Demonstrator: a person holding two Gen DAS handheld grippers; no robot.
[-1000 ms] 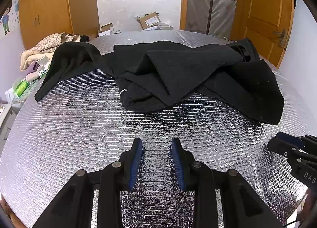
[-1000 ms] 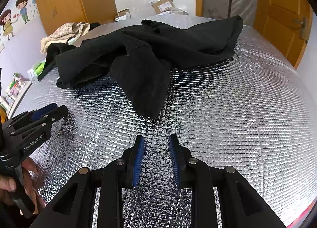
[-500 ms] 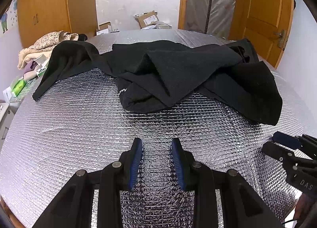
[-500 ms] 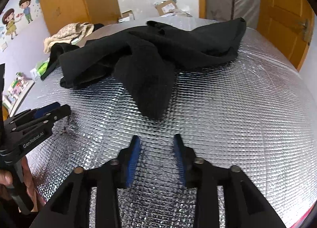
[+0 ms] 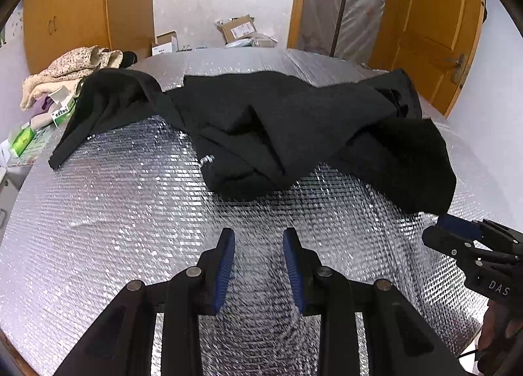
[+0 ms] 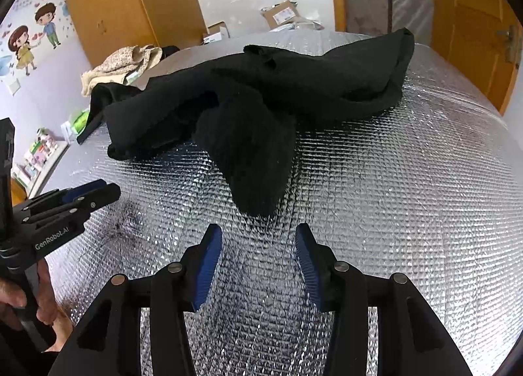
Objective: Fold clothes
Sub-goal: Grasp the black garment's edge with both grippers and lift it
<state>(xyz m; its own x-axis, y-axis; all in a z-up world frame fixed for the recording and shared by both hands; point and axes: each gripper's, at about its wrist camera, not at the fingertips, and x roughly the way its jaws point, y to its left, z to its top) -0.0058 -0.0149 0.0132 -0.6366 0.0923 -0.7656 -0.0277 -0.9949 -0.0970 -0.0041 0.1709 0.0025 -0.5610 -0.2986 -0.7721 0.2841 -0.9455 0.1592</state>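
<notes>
Right gripper (image 6: 258, 238) jaws had spread wide, empty; left gripper (image 5: 258, 242) jaws partly open, empty. Crumpled black garment (image 5: 294, 127) lay ahead on foil-covered worktop (image 5: 130, 212), ungrasped. Likely preparing first grab.

This is a room in a home, likely a child's bedroom. Orange wooden wardrobes (image 6: 108, 7) fill the upper left of the frame, and a matching door (image 5: 434, 36) with a lever handle stands at the upper right. Cartoon children stickers (image 6: 32, 36) decorate the lilac wall at left. Cardboard boxes (image 5: 237, 28) sit on the floor at top centre, near a heap of beige laundry (image 5: 68, 65).
</notes>
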